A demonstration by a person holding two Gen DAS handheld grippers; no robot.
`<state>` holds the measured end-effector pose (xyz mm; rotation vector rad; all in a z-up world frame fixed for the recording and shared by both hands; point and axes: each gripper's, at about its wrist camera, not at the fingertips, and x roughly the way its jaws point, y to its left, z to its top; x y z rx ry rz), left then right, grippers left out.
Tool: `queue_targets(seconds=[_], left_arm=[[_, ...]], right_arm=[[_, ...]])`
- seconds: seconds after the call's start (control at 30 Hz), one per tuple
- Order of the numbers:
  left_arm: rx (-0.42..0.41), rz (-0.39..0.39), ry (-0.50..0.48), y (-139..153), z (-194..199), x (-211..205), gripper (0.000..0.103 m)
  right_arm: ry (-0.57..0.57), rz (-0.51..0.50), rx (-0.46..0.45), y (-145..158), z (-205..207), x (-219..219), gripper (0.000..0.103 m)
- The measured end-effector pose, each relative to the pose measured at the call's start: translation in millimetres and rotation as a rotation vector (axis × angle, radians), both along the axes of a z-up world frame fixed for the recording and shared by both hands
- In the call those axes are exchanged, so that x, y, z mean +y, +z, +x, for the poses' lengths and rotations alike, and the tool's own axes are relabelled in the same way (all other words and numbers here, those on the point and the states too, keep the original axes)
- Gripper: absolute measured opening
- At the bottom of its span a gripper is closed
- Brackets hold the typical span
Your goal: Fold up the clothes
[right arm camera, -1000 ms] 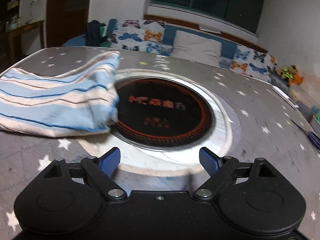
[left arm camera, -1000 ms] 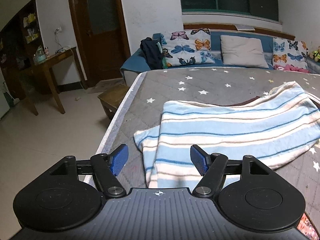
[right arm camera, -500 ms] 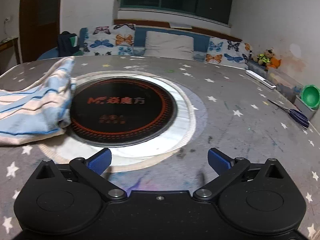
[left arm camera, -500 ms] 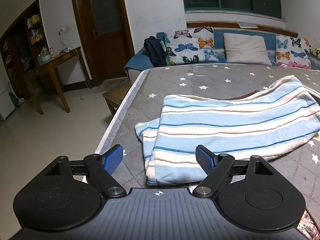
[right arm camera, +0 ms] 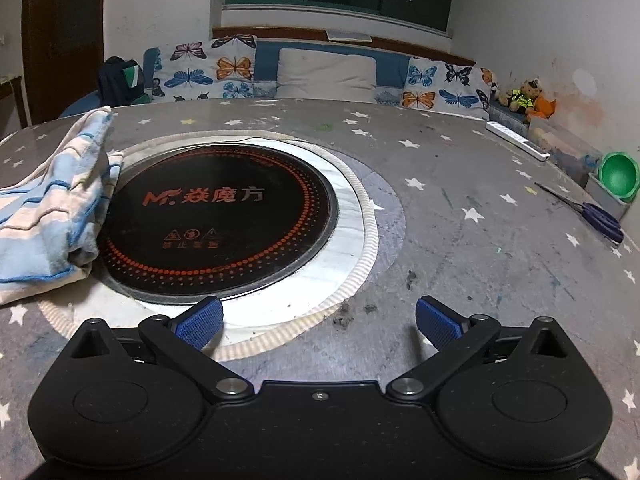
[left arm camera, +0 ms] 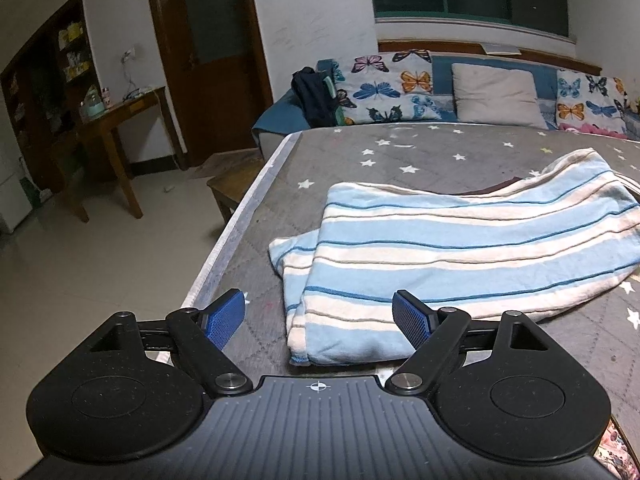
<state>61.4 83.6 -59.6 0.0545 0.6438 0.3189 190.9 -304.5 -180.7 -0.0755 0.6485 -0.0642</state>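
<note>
A folded blue-and-white striped garment (left arm camera: 460,256) lies on the grey star-patterned table cover (left arm camera: 360,164). My left gripper (left arm camera: 319,316) hovers open just short of the garment's near corner, nothing between its blue pads. In the right wrist view the same garment (right arm camera: 52,208) lies at the far left, its edge resting on the rim of the black round cooktop (right arm camera: 216,216). My right gripper (right arm camera: 319,322) is open and empty, low over the table in front of the cooktop and well to the right of the cloth.
Scissors (right arm camera: 592,212), a green bowl (right arm camera: 618,176) and a white power strip (right arm camera: 516,140) lie along the table's right edge. The table's left edge (left arm camera: 236,224) drops to a tiled floor with a wooden stool (left arm camera: 234,188). A sofa with butterfly cushions (left arm camera: 400,84) stands behind.
Both grippers pulled back from the garment. The left view has drawn back, showing the garment's near corner; the right gripper swung right, leaving the cloth at the far left of its view.
</note>
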Motion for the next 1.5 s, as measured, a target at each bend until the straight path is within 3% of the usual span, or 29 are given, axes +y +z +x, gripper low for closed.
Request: queue_targets(seconds=[0.37,1.5], left_arm=[[-0.014,-0.018,0.013,-19,10,8,0.082],[-0.189,-0.116,0.015,-57,-5,23,0.083]], right_arm=[[-0.023,0.051,0.001,-11,27,-9,0.103],[-0.025,0.056,-0.003,-10,25,-8,0.103]])
